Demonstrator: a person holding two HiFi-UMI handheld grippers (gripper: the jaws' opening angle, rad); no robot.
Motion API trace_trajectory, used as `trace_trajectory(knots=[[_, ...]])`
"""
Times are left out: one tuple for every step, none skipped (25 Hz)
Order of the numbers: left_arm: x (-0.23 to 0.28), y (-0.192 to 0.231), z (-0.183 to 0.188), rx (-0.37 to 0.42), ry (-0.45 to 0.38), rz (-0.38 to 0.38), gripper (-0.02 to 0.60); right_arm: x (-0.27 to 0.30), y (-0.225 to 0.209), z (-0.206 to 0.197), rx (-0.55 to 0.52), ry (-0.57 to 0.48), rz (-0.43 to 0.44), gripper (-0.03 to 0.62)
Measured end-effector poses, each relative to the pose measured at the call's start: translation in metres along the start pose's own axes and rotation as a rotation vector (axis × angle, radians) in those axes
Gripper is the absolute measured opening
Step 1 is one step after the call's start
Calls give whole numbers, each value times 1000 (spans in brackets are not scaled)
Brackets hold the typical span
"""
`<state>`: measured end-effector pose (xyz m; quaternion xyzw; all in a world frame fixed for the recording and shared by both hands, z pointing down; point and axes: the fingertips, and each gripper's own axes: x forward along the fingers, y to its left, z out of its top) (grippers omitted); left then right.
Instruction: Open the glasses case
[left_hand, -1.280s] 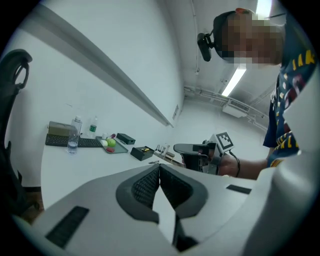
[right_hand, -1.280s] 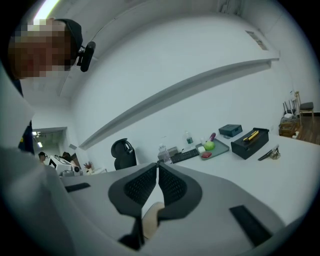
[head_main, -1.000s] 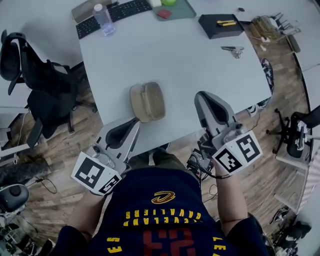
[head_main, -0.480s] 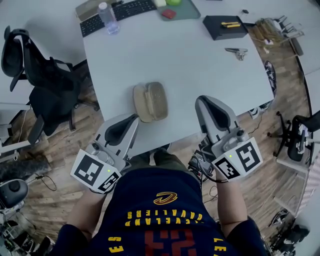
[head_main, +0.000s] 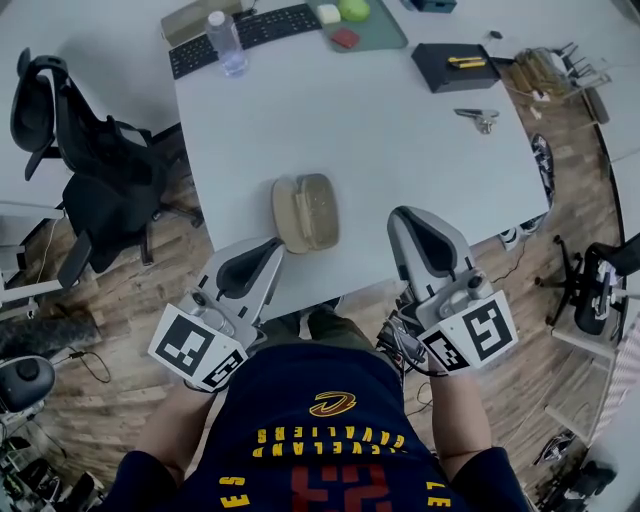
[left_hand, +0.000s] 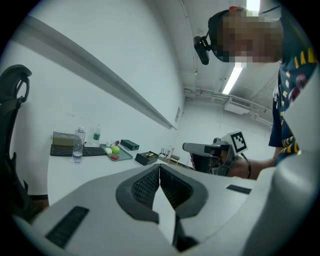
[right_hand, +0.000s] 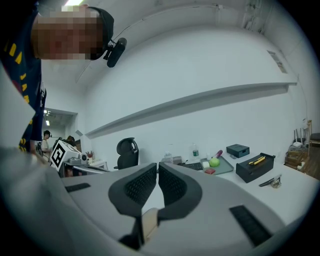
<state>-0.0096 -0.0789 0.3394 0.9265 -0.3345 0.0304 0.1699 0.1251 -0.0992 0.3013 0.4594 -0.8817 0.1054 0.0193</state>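
Note:
The tan glasses case (head_main: 305, 212) lies on the white table (head_main: 400, 130) near its front edge. It shows two tan lobes side by side; whether the lid is up I cannot tell. My left gripper (head_main: 272, 246) hovers at the table's edge just below and left of the case, jaws shut on nothing (left_hand: 159, 167). My right gripper (head_main: 404, 216) sits to the right of the case, apart from it, jaws nearly together and empty (right_hand: 157, 167). A tan sliver of the case (right_hand: 149, 223) shows below the right jaws.
At the table's far side stand a water bottle (head_main: 228, 42), a keyboard (head_main: 250, 28), a green tray (head_main: 375, 25) with an apple, and a black box (head_main: 455, 65). A metal clip (head_main: 480, 118) lies at the right. A black office chair (head_main: 90, 170) stands left of the table.
The head view has shifted, so the table and case sit slightly lower and to the right. Both grippers keep their places beside the case; the right one has rolled a little.

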Motion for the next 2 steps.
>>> trace_trajectory(knots=[[0, 0, 0, -1, 1, -1, 14, -1, 1, -1, 0, 2, -2, 26], [0, -1, 0, -2, 2, -2, 14, -1, 1, -1, 1, 4, -3, 26]])
